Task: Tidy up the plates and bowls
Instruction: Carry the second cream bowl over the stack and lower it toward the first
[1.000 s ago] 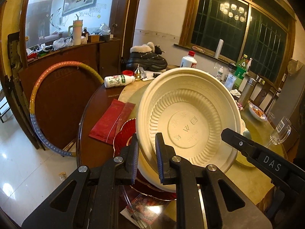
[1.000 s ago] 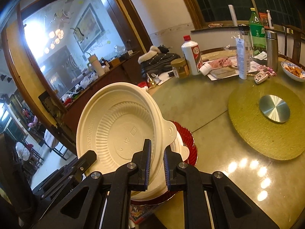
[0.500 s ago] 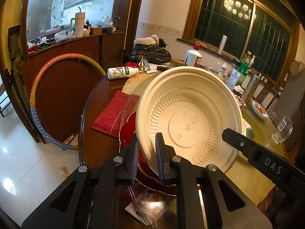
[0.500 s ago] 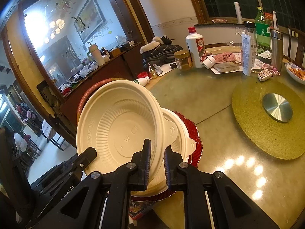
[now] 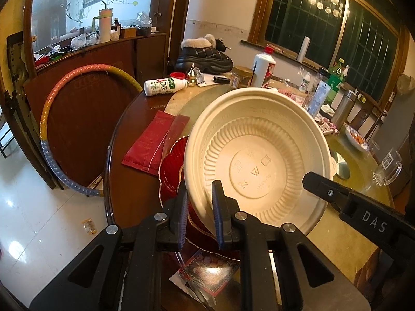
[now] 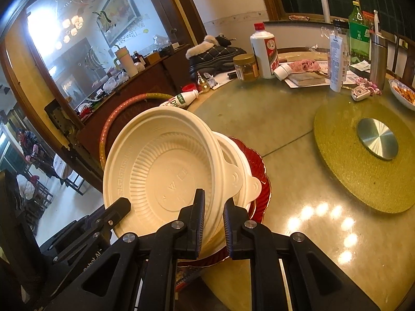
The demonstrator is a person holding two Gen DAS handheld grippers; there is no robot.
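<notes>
A cream disposable bowl (image 5: pixel 256 155) with a ribbed inside is held tilted between both grippers. My left gripper (image 5: pixel 199 202) is shut on its near-left rim. My right gripper (image 6: pixel 213 212) is shut on the rim of the same bowl (image 6: pixel 160 165) on the opposite side. Under it lies another cream bowl (image 6: pixel 246 178) with a tab handle, resting on a red plate (image 6: pixel 262 171) at the table edge. The red plate (image 5: pixel 171 165) also shows in the left wrist view, left of the held bowl.
A red packet (image 5: pixel 153 142) lies left of the plates. A white bottle (image 5: pixel 163 86) lies on its side behind. Bottles, a jar (image 6: pixel 245 66) and a boot stand at the back. A green mat with a metal disc (image 6: pixel 377 138) lies to the right. A hoop (image 5: pixel 52 119) leans beside the table.
The held bowl has lifted and tilted further off the stack, so more of the red plate and lower bowl show. Both grippers stay shut on its rim.
</notes>
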